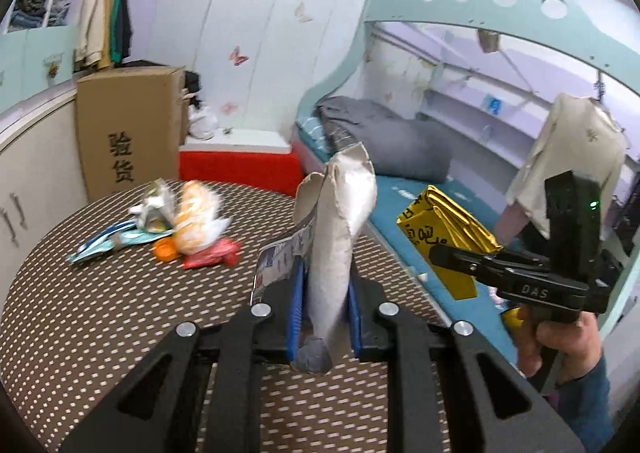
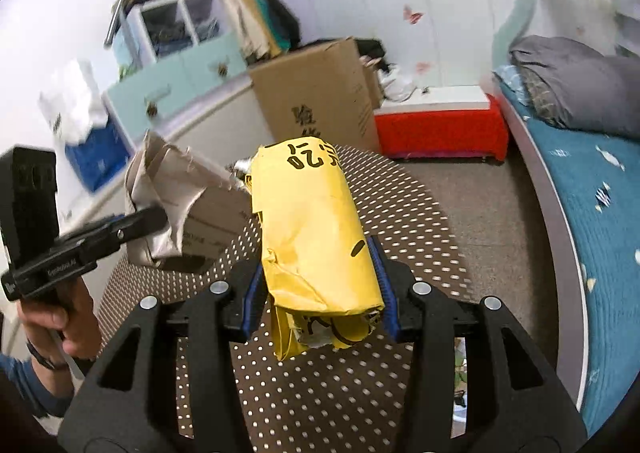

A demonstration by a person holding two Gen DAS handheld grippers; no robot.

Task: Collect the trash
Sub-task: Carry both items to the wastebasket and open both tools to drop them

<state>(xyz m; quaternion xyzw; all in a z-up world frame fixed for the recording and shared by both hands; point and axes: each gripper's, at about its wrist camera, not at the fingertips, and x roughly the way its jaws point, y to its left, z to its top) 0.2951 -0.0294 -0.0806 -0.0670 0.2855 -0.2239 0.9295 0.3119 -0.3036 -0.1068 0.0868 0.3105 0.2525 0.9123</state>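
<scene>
I have a piece of trash in each tong and more waiting on the table, so I judge the job partly done: no bin or bag shows in either view, and nothing is visibly deposited yet. My left gripper [image 1: 324,317] is clamped tight on a flattened, torn grey cardboard carton [image 1: 340,229], which stands up from between the blue pads toward twelve o'clock in the left wrist view. My right gripper [image 2: 318,293] is closed around a crumpled yellow wrapper with black print [image 2: 312,221], squeezed between its pads and also sticking out toward twelve o'clock. Left behind on the dotted brown tablecloth [image 1: 100,313], at about ten o'clock from the left tong, is a small heap of litter [image 1: 176,225]: a teal packet, a red wrapper, an orange cap and a pale crumpled bag. Both tongs point forward and somewhat downward above the round table, side by side; the right one shows at three o'clock in the left view, its handle gripped by the person's hand [image 1: 560,337] in a blue sleeve.
</scene>
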